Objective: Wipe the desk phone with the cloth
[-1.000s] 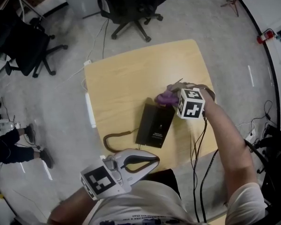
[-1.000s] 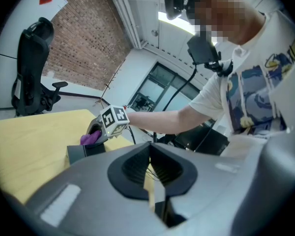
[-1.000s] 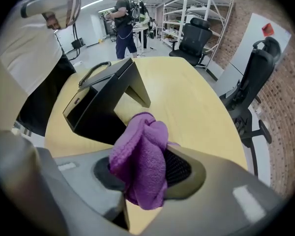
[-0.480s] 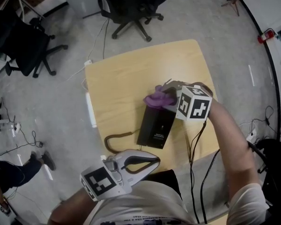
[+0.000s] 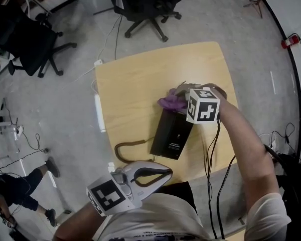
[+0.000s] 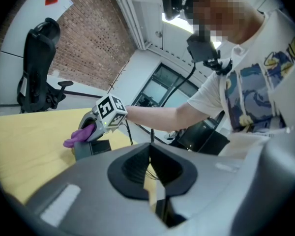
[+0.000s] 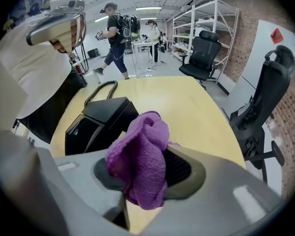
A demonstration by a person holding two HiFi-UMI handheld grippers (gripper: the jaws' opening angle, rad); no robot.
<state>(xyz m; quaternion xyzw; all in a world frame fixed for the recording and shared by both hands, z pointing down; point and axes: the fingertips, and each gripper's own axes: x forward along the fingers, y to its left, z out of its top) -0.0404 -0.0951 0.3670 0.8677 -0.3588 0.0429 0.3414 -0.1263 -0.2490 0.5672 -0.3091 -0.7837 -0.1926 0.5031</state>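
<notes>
The phone [image 5: 173, 133] – a black slab – lies on the desk [image 5: 135, 74], toward its near right part, with a cord [image 5: 126, 148] curling off its near left corner. The purple cloth [image 5: 168, 103] is bunched at the phone's far end, over its edge; whether it presses on the phone I cannot tell. The right tool [image 5: 177, 96] is clenched on the cloth, which bulges out between the jaws, and it points steeply down toward the phone. The left tool [image 5: 165, 172] is held well back at the desk's near edge, close to the person's chest – jaws pressed together on nothing. A black chair [image 5: 145, 4] stands on the grey floor beyond the desk's far side
</notes>
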